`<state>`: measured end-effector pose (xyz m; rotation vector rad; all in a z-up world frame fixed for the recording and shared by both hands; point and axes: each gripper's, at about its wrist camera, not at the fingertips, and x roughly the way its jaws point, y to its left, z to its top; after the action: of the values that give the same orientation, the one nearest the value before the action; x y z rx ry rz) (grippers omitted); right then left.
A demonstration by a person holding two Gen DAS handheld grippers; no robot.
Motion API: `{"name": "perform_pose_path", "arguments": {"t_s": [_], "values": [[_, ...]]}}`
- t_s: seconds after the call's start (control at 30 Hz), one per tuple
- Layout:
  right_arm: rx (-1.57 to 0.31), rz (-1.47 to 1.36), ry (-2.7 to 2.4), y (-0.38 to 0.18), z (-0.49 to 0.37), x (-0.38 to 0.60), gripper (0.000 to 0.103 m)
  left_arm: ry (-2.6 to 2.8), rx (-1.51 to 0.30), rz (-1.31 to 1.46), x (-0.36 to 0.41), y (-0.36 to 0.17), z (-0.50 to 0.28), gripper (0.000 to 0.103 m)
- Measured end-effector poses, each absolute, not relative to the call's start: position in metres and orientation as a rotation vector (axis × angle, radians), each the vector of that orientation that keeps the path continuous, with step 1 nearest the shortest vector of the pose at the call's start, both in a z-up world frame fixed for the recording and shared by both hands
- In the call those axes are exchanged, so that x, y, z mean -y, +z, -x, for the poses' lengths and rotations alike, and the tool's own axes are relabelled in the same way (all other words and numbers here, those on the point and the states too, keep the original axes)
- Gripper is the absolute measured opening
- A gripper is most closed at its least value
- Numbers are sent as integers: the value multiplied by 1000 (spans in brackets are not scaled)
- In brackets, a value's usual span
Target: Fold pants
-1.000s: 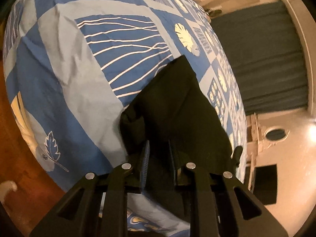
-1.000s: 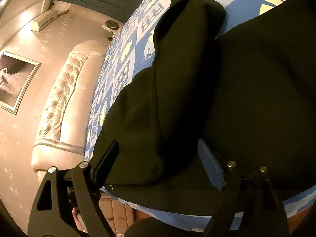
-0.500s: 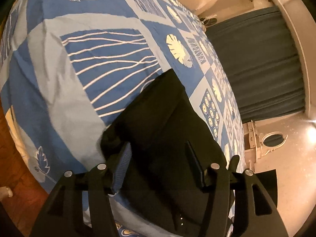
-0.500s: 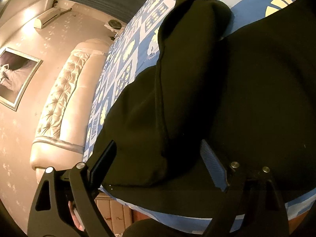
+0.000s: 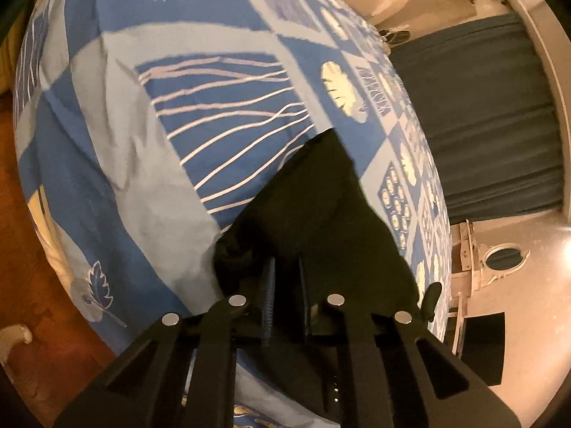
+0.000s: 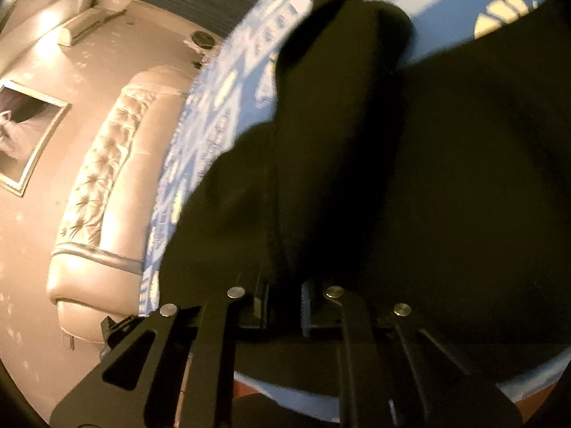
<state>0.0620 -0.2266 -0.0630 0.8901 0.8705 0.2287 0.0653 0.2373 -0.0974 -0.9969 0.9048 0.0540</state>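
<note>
Half a second ago both grippers stood wide over the cloth; now we see our left gripper (image 5: 285, 278) pinched tight on a bunched fold of the black pants (image 5: 321, 221), and our right gripper (image 6: 283, 296) likewise clamped on the black fabric, its fingers drawn close with the cloth between them.

The pants lie on the blue patterned bedspread (image 5: 142, 149), near the bed's near edge. In the left wrist view a narrow tongue of the garment reaches toward the middle of the bed, its tip touching the white-lined panel. In the right wrist view the pants (image 6: 446, 178) fill most of the frame, with one folded leg lying along the side toward the headboard (image 6: 103, 164).

Beyond the left gripper a broad stretch of bedspread lies bare, rumpled in low creases, running out to the far corner. The bed's near edge curves just under both grippers, with wooden floor (image 5: 32, 249) below it.

Around the bed we see a dark curtain (image 5: 492, 117) along the far side, a framed picture (image 6: 25, 142) on the wall past the padded headboard, and a white oval-mirrored piece of furniture (image 5: 499, 260) beside the curtain.
</note>
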Motion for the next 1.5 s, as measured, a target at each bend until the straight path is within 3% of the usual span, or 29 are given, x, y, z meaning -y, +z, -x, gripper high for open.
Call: {"name": "perform_pose_path", "arguments": {"t_s": [0.2, 0.47, 0.53, 0.6, 0.67, 0.73, 0.77, 0.8, 0.83, 1.0, 1.27, 1.33, 1.4, 1.5], "values": [[-843, -903, 262, -47, -35, 228, 11, 26, -902, 972, -237, -85, -51, 12], [-954, -940, 218, -88, -12, 236, 11, 12, -960, 979, -242, -122, -41, 14], [-954, -953, 222, -87, -11, 239, 13, 4, -956, 959, -241, -121, -40, 17], [-933, -917, 216, -76, -10, 242, 18, 22, -958, 934, -240, -116, -37, 32], [-884, -883, 216, -53, -16, 253, 29, 44, -948, 907, -240, -109, -31, 39], [-831, -871, 197, -34, -28, 270, 59, 71, -937, 880, -239, -100, -22, 54], [-804, -872, 184, -26, -36, 279, 62, 80, -926, 877, -238, -96, -19, 60], [-758, -887, 167, -14, -53, 295, 63, 88, -920, 877, -238, -93, -19, 70], [-738, -903, 170, -9, -68, 305, 64, 100, -910, 877, -237, -88, -17, 73], [-726, -951, 70, -10, -168, 351, 64, 98, -880, 844, -226, -71, -26, 73], [-820, -1203, -68, -94, -257, 389, 64, 94, -863, 676, -195, -64, -42, 76], [-769, -1230, -41, -98, -262, 394, 61, 77, -888, 680, -188, -70, -47, 76], [-793, -1173, -17, -95, -268, 395, 7, 69, -917, 672, -179, -75, -52, 76], [-738, -1099, 11, -67, -252, 403, 7, 53, -945, 657, -165, -78, -57, 76]]}}
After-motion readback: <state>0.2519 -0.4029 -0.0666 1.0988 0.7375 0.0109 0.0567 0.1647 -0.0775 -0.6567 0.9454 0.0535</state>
